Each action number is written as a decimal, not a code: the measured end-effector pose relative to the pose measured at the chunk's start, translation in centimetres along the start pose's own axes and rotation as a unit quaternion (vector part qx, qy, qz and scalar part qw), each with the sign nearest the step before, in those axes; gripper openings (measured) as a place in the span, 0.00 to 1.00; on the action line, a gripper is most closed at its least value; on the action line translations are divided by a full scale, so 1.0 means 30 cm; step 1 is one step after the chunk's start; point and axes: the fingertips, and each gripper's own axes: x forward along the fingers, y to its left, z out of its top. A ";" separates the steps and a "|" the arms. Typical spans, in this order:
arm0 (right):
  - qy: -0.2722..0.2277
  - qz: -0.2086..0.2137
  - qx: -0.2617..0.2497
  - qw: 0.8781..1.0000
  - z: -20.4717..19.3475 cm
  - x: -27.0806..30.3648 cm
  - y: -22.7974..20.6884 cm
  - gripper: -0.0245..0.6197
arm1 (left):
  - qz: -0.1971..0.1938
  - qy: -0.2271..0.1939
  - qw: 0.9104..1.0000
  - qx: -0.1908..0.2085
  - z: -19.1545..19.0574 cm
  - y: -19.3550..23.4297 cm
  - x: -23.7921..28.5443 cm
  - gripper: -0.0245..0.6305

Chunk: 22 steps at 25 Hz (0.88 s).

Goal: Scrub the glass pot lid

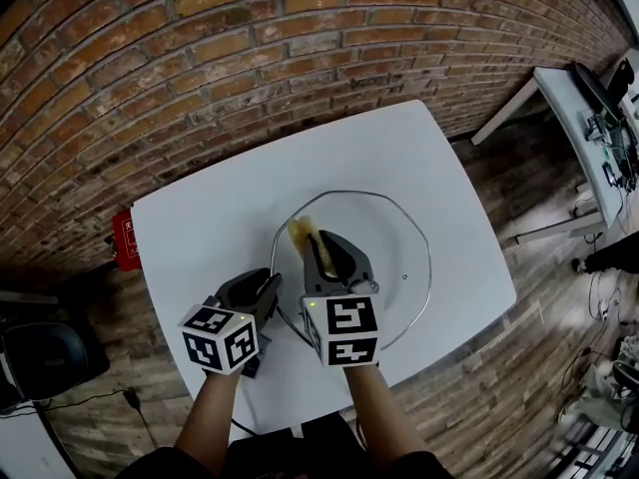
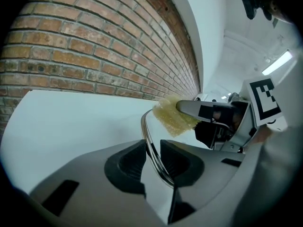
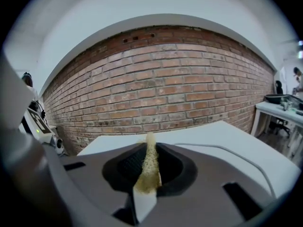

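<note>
The right gripper (image 1: 327, 247) pinches a yellow scouring pad (image 1: 299, 231) edge-on, apparently ready to rub the glass pot lid (image 1: 394, 233); the left gripper (image 2: 152, 159) clamps the lid's near-left rim, likely steadying it; the lid lies by the desk's (image 1: 210, 218) front edge.

The bench (image 1: 220, 218) stands in front of the brick wall (image 1: 200, 68). The glass pot lid (image 1: 399, 238) lies flat on the bench, on its near right part. The left gripper (image 1: 265, 285) is at the lid's left edge, with the rim between its jaws. The right gripper (image 1: 324, 247) is just to its right, over the lid. The scrub pad (image 1: 300, 232) sticks out of it toward the wall, over the lid's far left part. Another desk (image 1: 569, 98) stands well off to the right, on the floor (image 1: 539, 168).
</note>
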 end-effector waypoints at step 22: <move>0.092 -0.212 -0.007 0.973 -0.122 -0.223 -0.556 0.13 | 0.002 -0.006 1.000 -0.004 0.005 -0.003 0.004 0.19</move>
